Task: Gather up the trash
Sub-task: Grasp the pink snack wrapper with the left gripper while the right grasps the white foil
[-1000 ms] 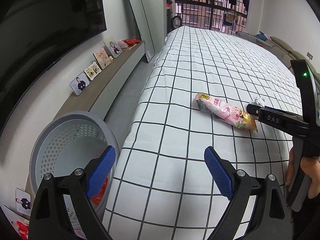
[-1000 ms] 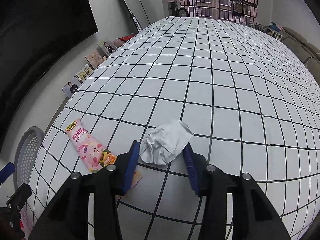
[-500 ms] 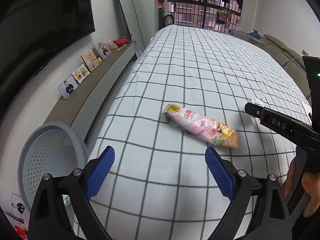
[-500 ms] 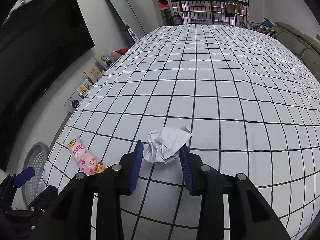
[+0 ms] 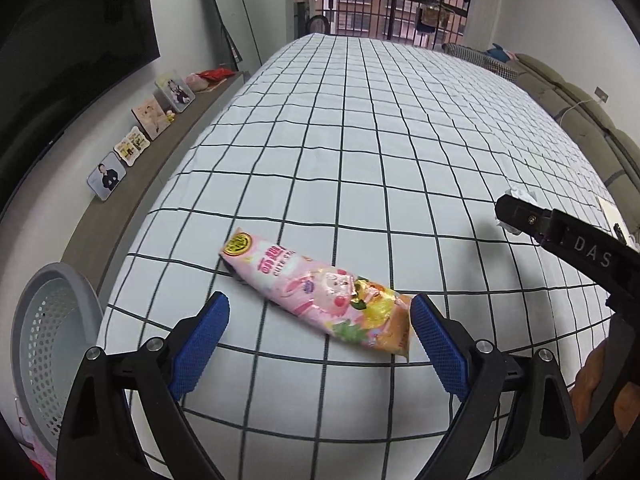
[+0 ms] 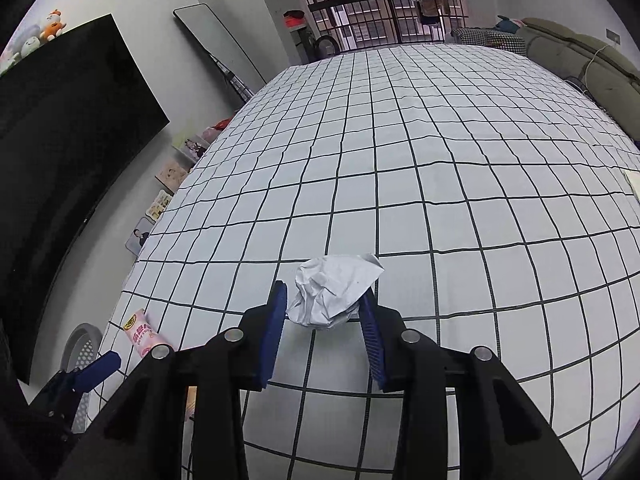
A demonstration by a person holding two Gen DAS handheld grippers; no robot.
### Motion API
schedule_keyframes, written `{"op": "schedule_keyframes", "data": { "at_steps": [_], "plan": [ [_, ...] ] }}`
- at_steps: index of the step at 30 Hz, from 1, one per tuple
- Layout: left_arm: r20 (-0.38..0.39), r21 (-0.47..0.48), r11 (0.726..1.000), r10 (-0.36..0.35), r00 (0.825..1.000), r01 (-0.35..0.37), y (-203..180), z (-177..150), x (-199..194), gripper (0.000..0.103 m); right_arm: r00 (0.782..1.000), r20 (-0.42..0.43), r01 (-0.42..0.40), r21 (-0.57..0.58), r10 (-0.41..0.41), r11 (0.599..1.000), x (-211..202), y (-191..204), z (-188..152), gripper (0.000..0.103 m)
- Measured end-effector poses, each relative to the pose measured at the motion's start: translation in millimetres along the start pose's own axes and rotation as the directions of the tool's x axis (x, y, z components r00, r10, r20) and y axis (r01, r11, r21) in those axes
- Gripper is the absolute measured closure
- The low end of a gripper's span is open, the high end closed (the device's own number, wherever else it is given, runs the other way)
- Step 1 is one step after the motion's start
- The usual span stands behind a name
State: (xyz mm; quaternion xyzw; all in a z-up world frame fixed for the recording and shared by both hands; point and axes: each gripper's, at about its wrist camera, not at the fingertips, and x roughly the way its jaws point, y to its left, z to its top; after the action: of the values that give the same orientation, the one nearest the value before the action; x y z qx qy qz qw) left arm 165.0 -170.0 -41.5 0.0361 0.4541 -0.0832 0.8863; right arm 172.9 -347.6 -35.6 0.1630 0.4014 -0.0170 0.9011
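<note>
We hold our right gripper (image 6: 323,312) with its blue pads pinching a crumpled white paper ball (image 6: 334,294) above the grid-patterned bedsheet (image 6: 440,168). Our left gripper (image 5: 318,334) is spread wide over the near left part of the bed, its pads apart on either side of a pink snack wrapper (image 5: 320,302) lying flat on the sheet, not touching it. A grey perforated basket (image 5: 44,332) stands on the floor at the near left, beside the bed's edge.
</note>
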Motion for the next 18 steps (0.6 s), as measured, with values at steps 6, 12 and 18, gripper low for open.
{"op": "schedule_keyframes", "data": {
  "at_steps": [6,12,18],
  "plan": [
    [-0.016,-0.004,0.999,0.038,0.999,-0.038,11.0,-6.4,4.2,0.013,1.0,-0.002,-0.006,-0.004,0.006,1.0,-0.8,-0.5,-0.2,0.068],
    [-0.007,-0.037,0.994,0.104,0.995,-0.104,43.4,-13.8,-4.5,0.013,1.0,0.001,-0.009,-0.014,0.009,1.0,-2.6,-1.2,1.0,0.067],
    [0.007,-0.089,0.988,0.129,0.992,-0.128,72.0,-16.2,-18.9,0.013,1.0,0.0,-0.009,-0.019,0.009,1.0,-1.4,1.8,0.1,0.068]
  ]
}}
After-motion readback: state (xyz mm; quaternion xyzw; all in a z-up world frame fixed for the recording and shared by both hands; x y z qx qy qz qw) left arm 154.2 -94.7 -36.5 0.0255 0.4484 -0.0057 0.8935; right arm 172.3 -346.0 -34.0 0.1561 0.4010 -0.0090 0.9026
